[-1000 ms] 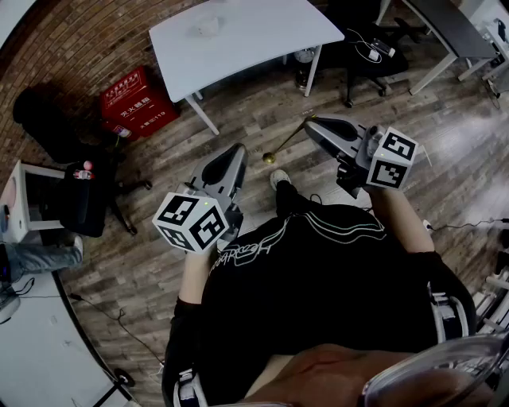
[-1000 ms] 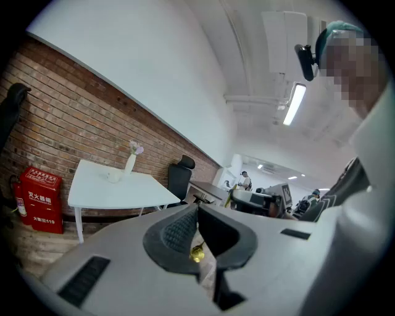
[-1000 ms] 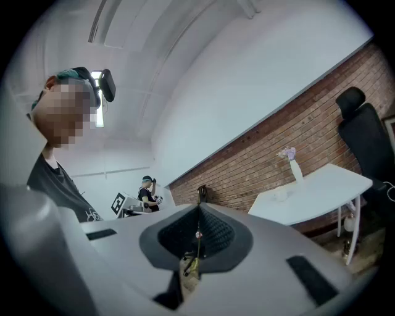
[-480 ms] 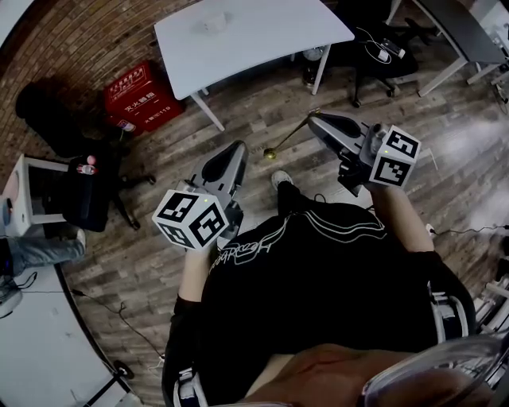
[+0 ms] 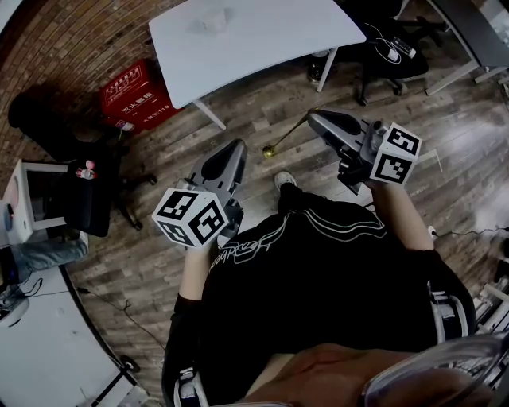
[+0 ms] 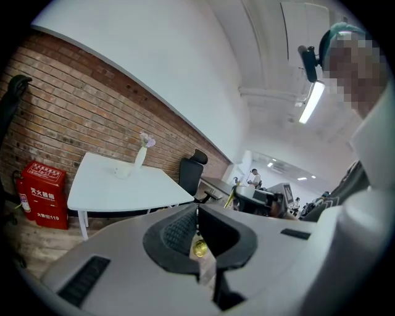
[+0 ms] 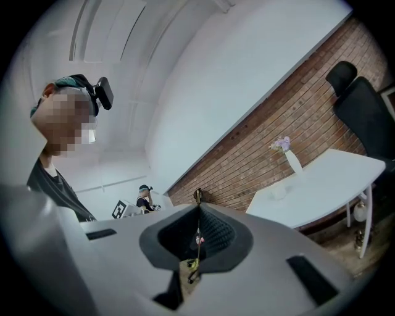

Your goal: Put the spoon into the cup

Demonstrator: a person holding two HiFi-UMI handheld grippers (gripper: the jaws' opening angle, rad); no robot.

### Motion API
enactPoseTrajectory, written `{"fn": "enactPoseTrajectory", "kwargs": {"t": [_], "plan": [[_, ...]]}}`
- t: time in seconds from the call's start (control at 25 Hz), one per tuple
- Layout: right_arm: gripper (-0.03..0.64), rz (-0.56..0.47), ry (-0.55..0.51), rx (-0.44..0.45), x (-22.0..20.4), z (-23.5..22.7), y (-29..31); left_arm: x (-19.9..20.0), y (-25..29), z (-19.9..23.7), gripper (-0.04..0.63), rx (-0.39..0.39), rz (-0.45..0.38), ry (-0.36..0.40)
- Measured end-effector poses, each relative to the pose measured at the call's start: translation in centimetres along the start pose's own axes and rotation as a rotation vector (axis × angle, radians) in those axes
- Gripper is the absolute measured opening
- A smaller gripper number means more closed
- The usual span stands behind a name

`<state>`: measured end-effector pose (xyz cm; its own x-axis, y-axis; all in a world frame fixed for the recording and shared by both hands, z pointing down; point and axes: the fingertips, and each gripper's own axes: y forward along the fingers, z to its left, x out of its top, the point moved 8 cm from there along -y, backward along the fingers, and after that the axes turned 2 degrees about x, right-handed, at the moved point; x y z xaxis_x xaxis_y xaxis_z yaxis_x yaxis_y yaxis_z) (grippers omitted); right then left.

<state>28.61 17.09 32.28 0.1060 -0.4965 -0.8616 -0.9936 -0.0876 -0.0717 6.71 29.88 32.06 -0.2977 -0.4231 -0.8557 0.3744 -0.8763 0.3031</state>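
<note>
Position relative to the table point(image 5: 262, 40) is what has changed. In the head view the white tabletop now fills more of the upper frame than it did a second ago, and the red box point(image 5: 137, 97) on the floor beside it has shifted with it. Both tools have been carried forward together toward the table.

The grip has not changed. The right tool point(image 5: 313, 118) remains fully closed on the handle of the spoon point(image 5: 288, 134). The spoon juts forward and toward the left, with its gold bowl end lowest, over the floor and near the tip of the left tool point(image 5: 235, 148). The left tool's jaws stand together along a thin seam with nothing gripped. A gold spot shows in the gap below its pads; this is probably the spoon's bowl seen beyond the jaws, though the left gripper view is too tight to confirm it.

The cup point(image 5: 211, 21) is a small pale vessel on the far part of the table, just beside a slender vase point(image 6: 141, 155) holding a flower. It is well apart from the spoon.

Assessment: pick-up is complete and transport is under way, but insertion has not begun. The remaining work is judged to be closing the distance to the table, bringing the right tool over the cup's mouth, tipping the spoon bowl-down, and then opening the jaws. The vase beside the cup is the likeliest thing to be knocked.
</note>
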Motion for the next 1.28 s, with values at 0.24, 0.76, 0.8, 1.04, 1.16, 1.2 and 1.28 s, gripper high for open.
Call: {"fn": "enactPoseTrajectory", "kwargs": {"t": [0.24, 0.76, 0.8, 1.04, 1.16, 1.2, 1.28], "plan": [[0.000, 0.002, 0.037, -0.003, 2.2, -6.6, 2.8, 2.1, 5.5, 4.1, 0.008, 0.025, 0.035, -0.035], [0.000, 0.007, 0.119, 0.046, 7.3, -18.7, 9.0, 8.5, 15.1, 10.8, 0.008, 0.092, 0.059, -0.051], [0.000, 0.004, 0.126, 0.050, 7.7, -19.2, 9.5, 8.9, 15.3, 11.1, 0.008, 0.098, 0.053, -0.053], [0.000, -0.030, 0.141, 0.054, 8.9, -20.3, 10.7, 9.6, 15.4, 12.3, 0.008, 0.111, 0.031, -0.054], [0.000, -0.030, 0.136, 0.042, 8.9, -20.9, 11.4, 9.6, 15.4, 13.8, 0.008, 0.114, 0.020, -0.072], [0.000, -0.032, 0.138, 0.035, 9.0, -21.4, 11.9, 9.8, 15.7, 14.6, 0.008, 0.112, 0.020, -0.078], [0.000, -0.036, 0.144, 0.015, 9.3, -22.4, 13.2, 10.6, 16.4, 16.4, 0.008, 0.105, 0.022, -0.087]]}}
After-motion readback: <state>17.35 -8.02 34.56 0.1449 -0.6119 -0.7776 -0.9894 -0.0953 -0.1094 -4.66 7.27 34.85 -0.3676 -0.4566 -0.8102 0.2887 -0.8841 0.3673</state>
